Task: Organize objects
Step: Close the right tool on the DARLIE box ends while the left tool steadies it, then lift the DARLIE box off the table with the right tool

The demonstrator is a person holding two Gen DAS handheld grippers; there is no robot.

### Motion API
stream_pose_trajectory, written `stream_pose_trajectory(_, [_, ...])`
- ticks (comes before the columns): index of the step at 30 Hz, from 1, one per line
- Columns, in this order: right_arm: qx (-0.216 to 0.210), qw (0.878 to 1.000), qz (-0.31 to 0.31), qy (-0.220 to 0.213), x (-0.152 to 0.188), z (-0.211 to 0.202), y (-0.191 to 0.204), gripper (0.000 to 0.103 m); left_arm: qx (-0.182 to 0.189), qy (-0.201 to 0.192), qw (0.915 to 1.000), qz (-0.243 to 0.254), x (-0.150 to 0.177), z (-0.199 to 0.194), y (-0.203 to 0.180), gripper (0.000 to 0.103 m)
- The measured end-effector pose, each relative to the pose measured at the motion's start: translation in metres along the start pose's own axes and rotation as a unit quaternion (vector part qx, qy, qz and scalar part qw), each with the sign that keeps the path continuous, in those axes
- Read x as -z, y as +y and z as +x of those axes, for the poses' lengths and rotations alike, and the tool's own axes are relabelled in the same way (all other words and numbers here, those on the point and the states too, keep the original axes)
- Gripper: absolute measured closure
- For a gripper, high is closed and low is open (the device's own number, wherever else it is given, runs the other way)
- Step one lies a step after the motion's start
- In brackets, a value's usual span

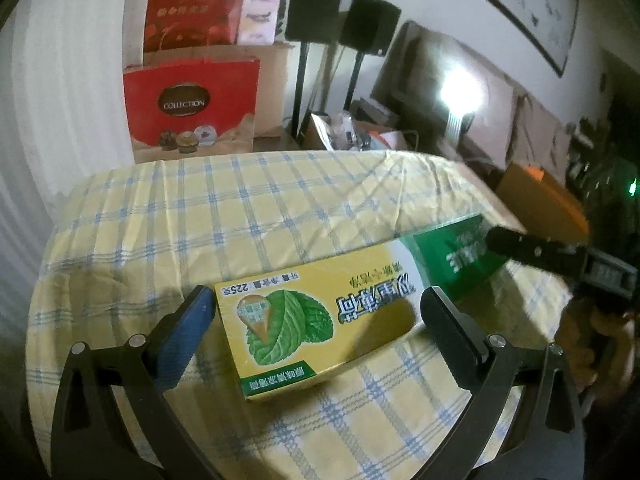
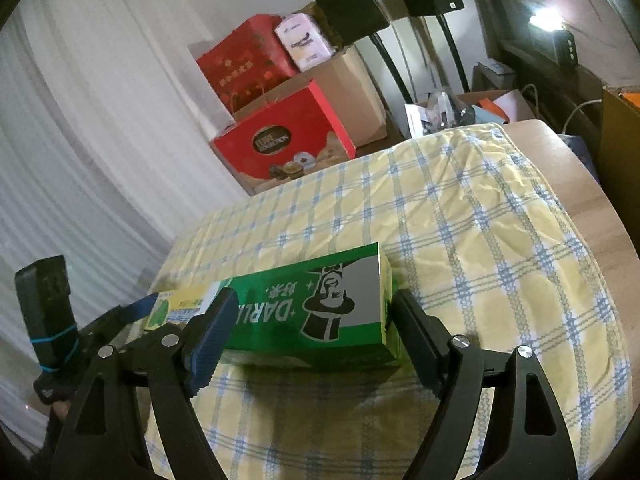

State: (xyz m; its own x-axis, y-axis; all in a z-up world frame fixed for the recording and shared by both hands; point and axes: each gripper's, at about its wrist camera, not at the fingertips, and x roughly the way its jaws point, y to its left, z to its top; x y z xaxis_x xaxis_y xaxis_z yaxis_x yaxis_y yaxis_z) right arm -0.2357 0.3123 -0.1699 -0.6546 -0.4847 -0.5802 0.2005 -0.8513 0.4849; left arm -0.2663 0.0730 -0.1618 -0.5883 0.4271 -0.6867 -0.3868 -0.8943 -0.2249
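Observation:
A long toothpaste box, yellow at one end and green at the other, lies flat on a yellow-and-blue checked tablecloth. My left gripper straddles the yellow end with its jaws wide. The blue left pad sits close beside the box edge and I see no squeeze. In the right wrist view the green end of the box lies between the spread jaws of my right gripper. Its left pad overlaps the box side, and the right finger stands just past the box end. The right gripper's finger also shows over the green end.
Red gift boxes and a cardboard carton stand behind the table's far edge. Two black speakers on stands are beside them. Bare table wood shows at the cloth's right edge. A white curtain hangs on the left.

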Motion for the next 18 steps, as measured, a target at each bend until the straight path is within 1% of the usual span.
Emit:
stream_pose_trajectory(2, [-0.007, 1.0, 0.007, -0.001, 0.0, 0.0, -0.003, 0.022, 0.005, 0.001, 0.9999, -0.014, -0.003, 0.002, 0.004, 0.001])
stream_pose_trajectory(7, [-0.007, 1.0, 0.022, 0.007, 0.0, 0.005, -0.009, 0.022, 0.008, 0.017, 0.9996, -0.02, 0.001, 0.01, 0.009, 0.001])
stream_pose_trajectory(8, [-0.006, 1.0, 0.021, 0.01, 0.0, 0.006, -0.008, 0.022, 0.012, 0.014, 0.9996, -0.023, 0.003, 0.01, 0.009, 0.001])
stream_pose_trajectory(13, [0.019, 1.0, -0.003, 0.017, 0.003, 0.011, 0.0, 0.022, 0.013, 0.018, 0.9993, -0.029, 0.002, 0.01, 0.01, 0.001])
stream_pose_trajectory(18, [0.033, 0.999, -0.01, 0.023, 0.005, 0.015, 0.003, 0.022, 0.011, 0.02, 0.9992, -0.034, 0.001, 0.012, 0.008, 0.001])
